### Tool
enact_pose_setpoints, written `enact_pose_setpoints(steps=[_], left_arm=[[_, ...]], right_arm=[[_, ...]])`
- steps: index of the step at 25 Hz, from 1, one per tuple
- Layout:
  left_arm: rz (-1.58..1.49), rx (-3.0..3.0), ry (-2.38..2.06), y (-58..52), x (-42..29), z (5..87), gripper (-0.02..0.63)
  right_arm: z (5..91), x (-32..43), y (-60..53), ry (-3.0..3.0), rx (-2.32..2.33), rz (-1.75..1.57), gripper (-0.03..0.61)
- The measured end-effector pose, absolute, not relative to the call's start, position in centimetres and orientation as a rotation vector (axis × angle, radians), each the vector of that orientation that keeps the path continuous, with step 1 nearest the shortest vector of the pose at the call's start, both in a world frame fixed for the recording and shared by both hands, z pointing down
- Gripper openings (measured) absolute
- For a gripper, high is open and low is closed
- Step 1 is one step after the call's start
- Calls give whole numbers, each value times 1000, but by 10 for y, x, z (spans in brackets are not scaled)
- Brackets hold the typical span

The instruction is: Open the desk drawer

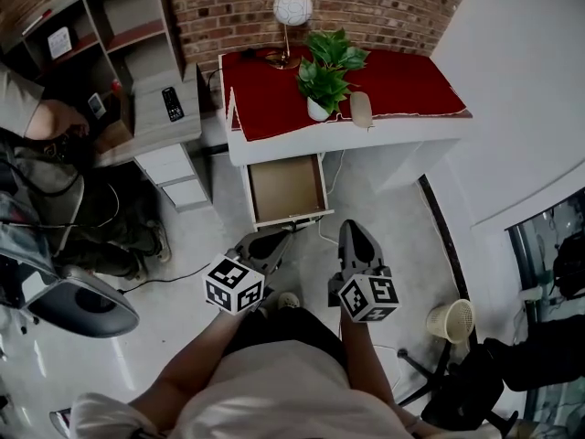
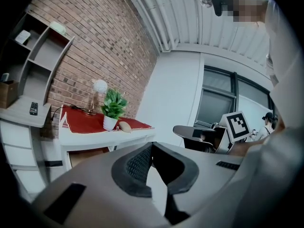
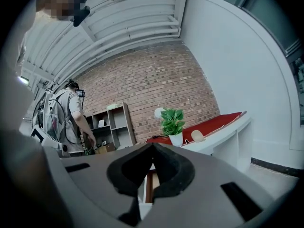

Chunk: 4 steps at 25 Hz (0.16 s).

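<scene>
We held our left tool (image 1: 277, 238) and right tool (image 1: 353, 230) side by side, jaws pressed together with nothing between them, near the front of the drawer (image 1: 286, 188), which stood pulled out beneath the red-covered tabletop (image 1: 411, 85) bearing a potted plant (image 1: 326, 73)

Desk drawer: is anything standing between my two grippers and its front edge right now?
Nothing visible does. The desk drawer already stands pulled out, and only bare floor lies between its front and the left gripper and right gripper. A thin cable runs on the floor beside the drawer's right corner.
</scene>
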<state>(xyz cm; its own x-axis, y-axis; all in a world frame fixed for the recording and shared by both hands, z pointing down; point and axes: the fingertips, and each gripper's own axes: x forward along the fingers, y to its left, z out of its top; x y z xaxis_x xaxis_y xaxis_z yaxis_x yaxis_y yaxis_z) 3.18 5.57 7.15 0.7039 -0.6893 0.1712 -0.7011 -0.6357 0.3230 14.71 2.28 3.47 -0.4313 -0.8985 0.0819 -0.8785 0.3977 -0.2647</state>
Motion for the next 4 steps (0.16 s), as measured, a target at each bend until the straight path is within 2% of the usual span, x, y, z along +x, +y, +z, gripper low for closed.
enact_pose_setpoints(steps=[4], left_arm=[[52,2548,-1090,56,28,72,11]], right_arm=[[36,146,23,2549,-1661,-415,17]])
